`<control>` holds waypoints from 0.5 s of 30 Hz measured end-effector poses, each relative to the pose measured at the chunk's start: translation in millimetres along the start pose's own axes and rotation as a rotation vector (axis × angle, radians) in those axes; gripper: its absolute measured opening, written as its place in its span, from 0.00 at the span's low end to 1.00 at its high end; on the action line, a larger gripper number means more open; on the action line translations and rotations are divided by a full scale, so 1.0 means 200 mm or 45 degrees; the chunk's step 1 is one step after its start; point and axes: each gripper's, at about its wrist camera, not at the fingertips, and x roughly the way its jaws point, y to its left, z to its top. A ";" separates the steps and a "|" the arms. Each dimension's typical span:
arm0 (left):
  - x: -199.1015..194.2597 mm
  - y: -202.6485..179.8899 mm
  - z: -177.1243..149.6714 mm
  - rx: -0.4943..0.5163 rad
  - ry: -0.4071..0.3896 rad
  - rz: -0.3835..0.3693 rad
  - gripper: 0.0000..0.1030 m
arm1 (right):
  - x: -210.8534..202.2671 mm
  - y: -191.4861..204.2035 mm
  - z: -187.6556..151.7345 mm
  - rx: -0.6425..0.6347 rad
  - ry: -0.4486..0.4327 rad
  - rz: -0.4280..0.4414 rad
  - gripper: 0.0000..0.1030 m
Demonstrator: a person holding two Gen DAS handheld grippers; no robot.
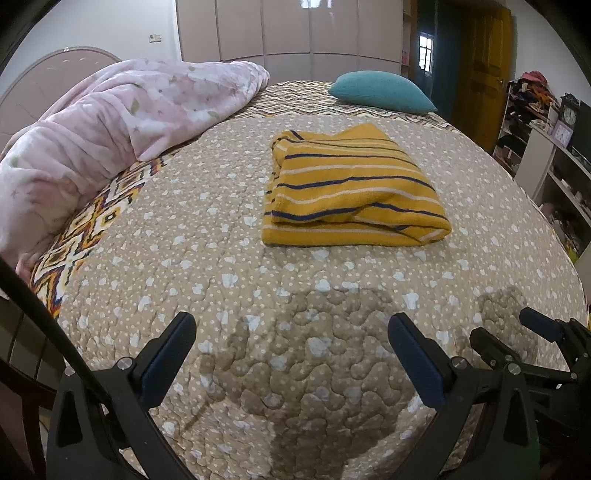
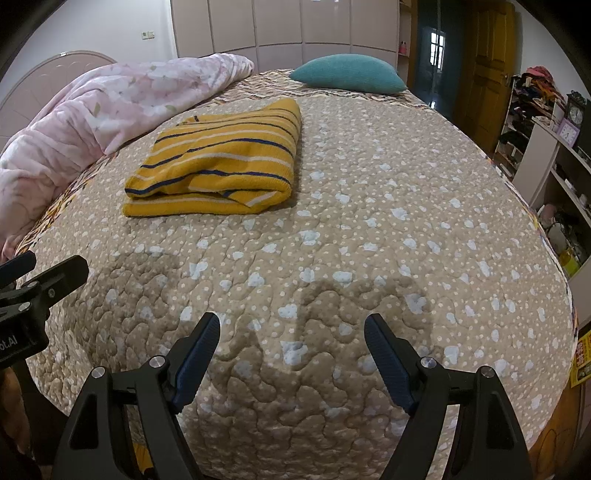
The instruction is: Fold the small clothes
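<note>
The yellow striped garment (image 1: pixel 351 188) lies folded mid-bed, toward the far edge of the quilt (image 1: pixel 207 258), well apart from the left gripper (image 1: pixel 291 332) and right gripper (image 2: pixel 291 332), both spread wide and empty; only stray edges need be squared, it is judged.

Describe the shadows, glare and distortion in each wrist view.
Left wrist view: fisheye bulges the quilt into a dome; dark corners; soft gripper shadows fall between the open left gripper and the shirt; glare on the wardrobe top. Right wrist view: same bulge and corners; shadows ahead of the open right gripper; shirt sharp, evenly lit.
</note>
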 end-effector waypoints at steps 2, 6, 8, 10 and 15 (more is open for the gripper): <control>0.00 0.00 0.00 -0.001 0.002 0.000 1.00 | 0.00 0.00 0.00 0.000 -0.001 0.000 0.82; 0.01 0.00 0.00 -0.001 0.013 -0.008 1.00 | 0.00 0.00 0.00 0.001 -0.004 0.001 0.82; 0.02 0.00 0.00 -0.001 0.019 -0.011 1.00 | 0.00 0.00 0.00 0.003 -0.006 0.001 0.82; 0.02 0.00 -0.01 0.000 0.023 -0.013 1.00 | 0.00 0.00 0.00 0.003 -0.005 0.002 0.82; 0.04 0.00 -0.01 -0.002 0.038 -0.017 1.00 | 0.00 0.00 0.00 0.001 -0.006 0.002 0.82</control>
